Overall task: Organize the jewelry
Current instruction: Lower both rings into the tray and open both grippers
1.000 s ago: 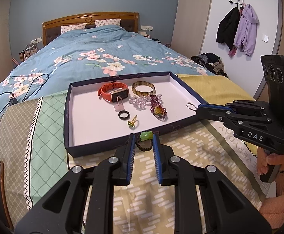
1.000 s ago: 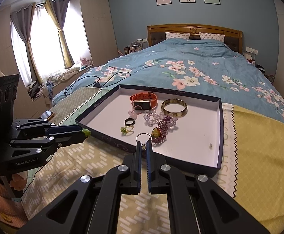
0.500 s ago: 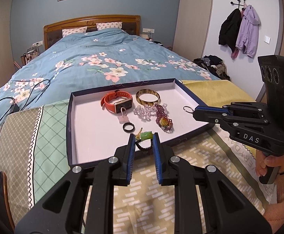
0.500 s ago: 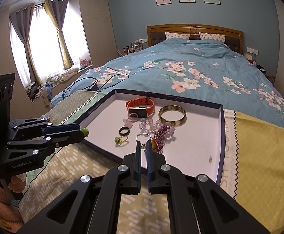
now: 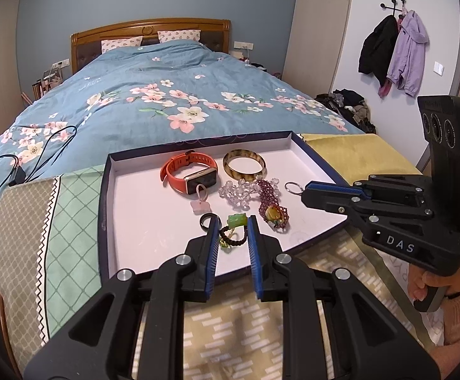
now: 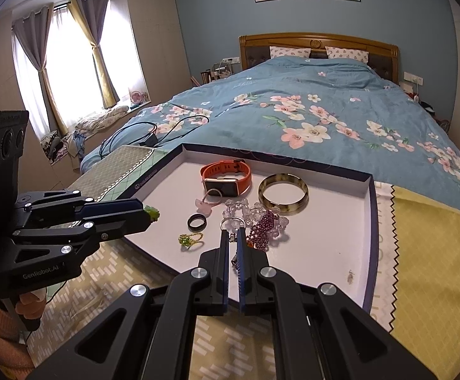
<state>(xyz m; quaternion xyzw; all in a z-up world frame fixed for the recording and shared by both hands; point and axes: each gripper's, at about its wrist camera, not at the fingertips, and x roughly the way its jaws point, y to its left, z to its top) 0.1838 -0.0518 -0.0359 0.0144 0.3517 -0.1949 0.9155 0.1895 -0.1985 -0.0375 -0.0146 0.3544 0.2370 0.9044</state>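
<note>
Both grippers are now farther forward over the tray [image 5: 103, 202]: the left gripper [image 5: 232, 226] carries its green-charm bracelet [image 5: 233, 231] above the white floor, the right gripper [image 6: 233, 237] brings its key ring [image 6: 232, 222] beside the purple beads [image 6: 263, 228]

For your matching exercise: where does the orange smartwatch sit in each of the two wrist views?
Left wrist view: the orange smartwatch lies at the tray's far centre, left of the amber bangle.
Right wrist view: watch at far centre, again left of the bangle.
Shared landmark: the bangle.
</note>
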